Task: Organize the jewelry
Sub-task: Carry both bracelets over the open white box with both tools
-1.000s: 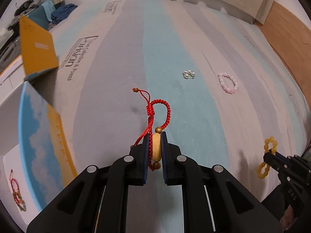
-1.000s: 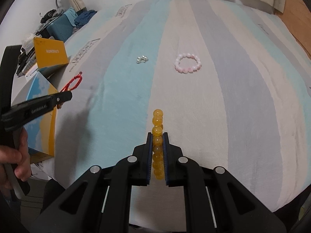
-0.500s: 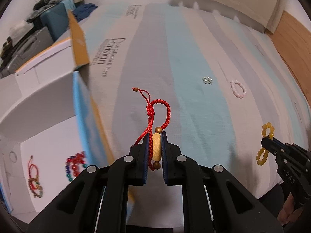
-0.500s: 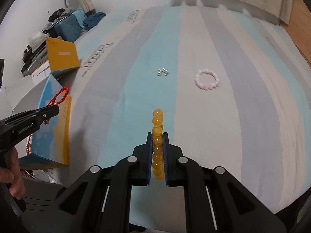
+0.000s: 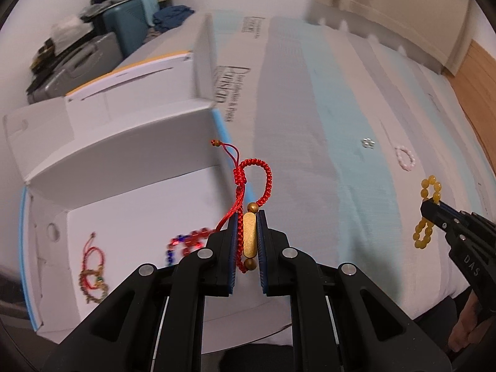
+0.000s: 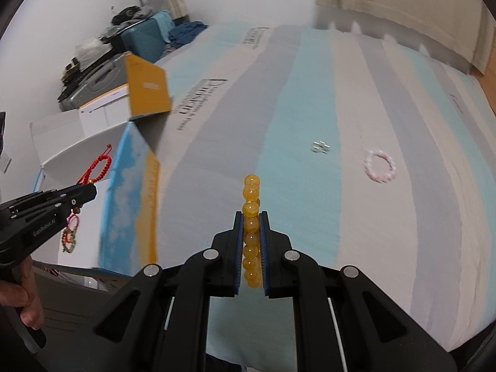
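Note:
My left gripper (image 5: 247, 238) is shut on a red braided cord bracelet (image 5: 254, 167) by its gold bar, and holds it above the rim of an open white box (image 5: 130, 210). Seen from the right wrist, that left gripper (image 6: 88, 193) hangs over the box (image 6: 130, 186). My right gripper (image 6: 251, 241) is shut on a yellow bead bracelet (image 6: 251, 192) over the striped bed (image 6: 310, 201); the left wrist view shows this gripper (image 5: 429, 209) with the bracelet (image 5: 431, 187) at far right. A pink bead bracelet (image 6: 379, 167) and a small silver piece (image 6: 320, 147) lie on the bed.
Inside the box lie a red and blue bead bracelet (image 5: 186, 241) and a red and brown bracelet (image 5: 93, 266). Its yellow flap (image 6: 147, 88) stands up. Suitcases and clothes (image 6: 133, 40) are piled by the wall. A hand (image 6: 21, 297) grips the left tool.
Both grippers have moved left and risen, each still holding its bracelet. The left one has gone from over the bed to over the open box, whose inside now shows.

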